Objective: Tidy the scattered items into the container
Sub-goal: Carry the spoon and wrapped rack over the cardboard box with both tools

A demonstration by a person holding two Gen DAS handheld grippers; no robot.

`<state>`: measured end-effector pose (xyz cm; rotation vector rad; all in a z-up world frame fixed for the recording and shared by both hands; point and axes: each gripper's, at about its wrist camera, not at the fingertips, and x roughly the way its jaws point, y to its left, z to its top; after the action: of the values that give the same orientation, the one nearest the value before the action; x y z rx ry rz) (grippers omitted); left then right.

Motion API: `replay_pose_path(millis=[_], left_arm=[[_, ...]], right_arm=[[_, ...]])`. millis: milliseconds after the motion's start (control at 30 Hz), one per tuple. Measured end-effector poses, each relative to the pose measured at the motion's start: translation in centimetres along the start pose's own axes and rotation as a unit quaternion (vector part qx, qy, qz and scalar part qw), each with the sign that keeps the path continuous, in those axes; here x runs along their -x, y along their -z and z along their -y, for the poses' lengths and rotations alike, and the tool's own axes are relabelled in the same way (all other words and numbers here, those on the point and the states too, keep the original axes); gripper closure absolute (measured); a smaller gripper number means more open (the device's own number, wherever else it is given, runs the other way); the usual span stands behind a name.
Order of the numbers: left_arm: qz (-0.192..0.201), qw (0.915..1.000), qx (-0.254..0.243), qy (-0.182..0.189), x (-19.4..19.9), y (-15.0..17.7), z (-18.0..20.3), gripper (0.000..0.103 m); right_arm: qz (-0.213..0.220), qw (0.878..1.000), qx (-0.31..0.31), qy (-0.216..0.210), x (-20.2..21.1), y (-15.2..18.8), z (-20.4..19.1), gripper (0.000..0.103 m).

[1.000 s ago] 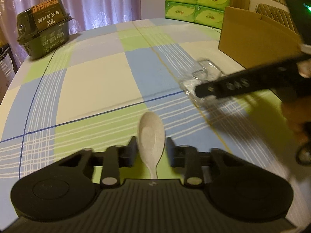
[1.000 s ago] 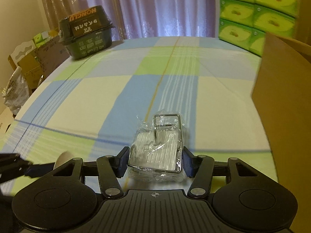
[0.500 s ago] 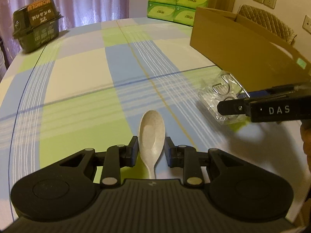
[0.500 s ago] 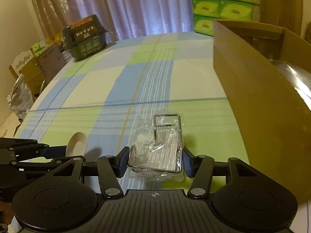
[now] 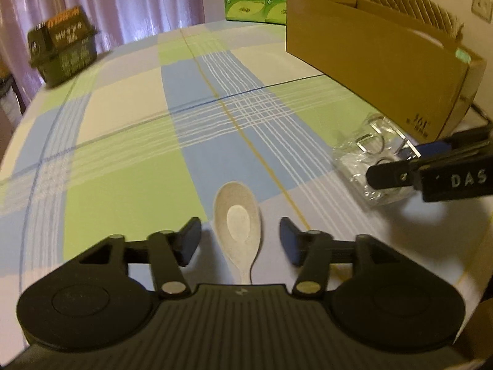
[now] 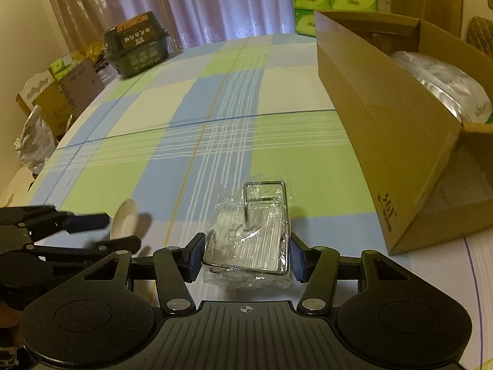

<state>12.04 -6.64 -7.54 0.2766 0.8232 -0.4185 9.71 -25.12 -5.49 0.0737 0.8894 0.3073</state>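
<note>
I am clamping my right gripper on the wrapped wire rack for boxing, while my left gripper, fingers apart, is straddling the spoon at lower centre.

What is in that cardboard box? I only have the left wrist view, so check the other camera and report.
Observer: The cardboard box holds a shiny plastic-wrapped bundle at its far end. The floor at its near end looks bare.
Operator: Now report the right claw's grip.
Observer: The right claw has one pad against each side of the wrapped wire rack, which sits centred between them.
</note>
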Motion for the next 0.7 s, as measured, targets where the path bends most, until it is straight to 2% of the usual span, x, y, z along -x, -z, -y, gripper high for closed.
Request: replay_pose_path(millis=[100,233,300,367,700], left_arm=[[0.000,0.9999,-0.013,-0.007,-0.4,0.1,0.4,0.052],[0.002,0.9999,-0.007,-0.010,-0.7,0.2,0.4,0.051],[0.005,0.9999,0.005,-0.014,-0.8,0.2,0.2,0.059],[0.009,0.9997,0.018,-0.015,-0.9,0.2,0.0,0.074],[0.008,0.9994,0.029,-0.015,0.3,0.0,0.1,0.076]], right_arm=[[0.001,1.000,-0.002,-0.001,-0.1,0.0,0.3,0.046],[0.002,1.000,-0.005,-0.003,-0.4,0.0,0.5,0.046],[0.001,1.000,-0.007,-0.005,-0.5,0.2,0.5,0.046],[0.001,1.000,-0.008,-0.008,-0.6,0.2,0.5,0.046],[0.009,1.000,-0.004,-0.013,0.2,0.1,0.0,0.046]])
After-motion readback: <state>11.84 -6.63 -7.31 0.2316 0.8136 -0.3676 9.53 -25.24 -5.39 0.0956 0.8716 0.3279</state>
